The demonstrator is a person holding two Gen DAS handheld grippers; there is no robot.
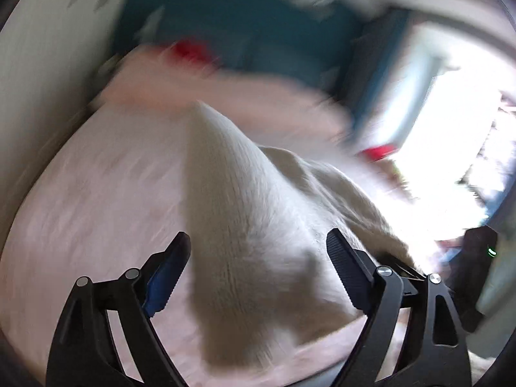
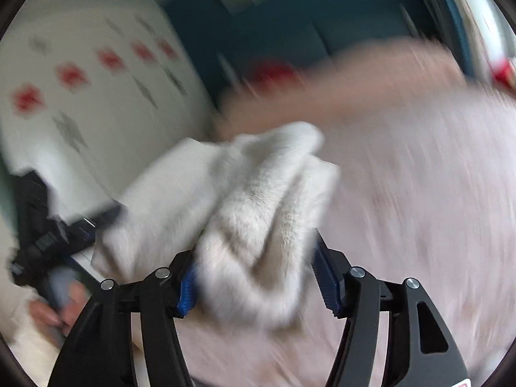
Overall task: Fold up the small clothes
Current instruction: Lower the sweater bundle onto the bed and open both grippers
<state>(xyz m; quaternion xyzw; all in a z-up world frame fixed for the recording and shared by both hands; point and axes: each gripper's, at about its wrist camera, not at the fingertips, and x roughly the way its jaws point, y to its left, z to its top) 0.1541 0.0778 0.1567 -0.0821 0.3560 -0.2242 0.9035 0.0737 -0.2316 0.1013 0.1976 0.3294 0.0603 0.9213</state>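
Seemingly a fold is just being let go: the fluffy white garment lies bunched on the pale pink bedcover. The right gripper stands part open around one end of the garment, its left pad apparently touching the pile, its right pad clear. The left gripper gapes wide about the other end, touching nothing. Next, I judge, both should withdraw from the garment and then flatten it.
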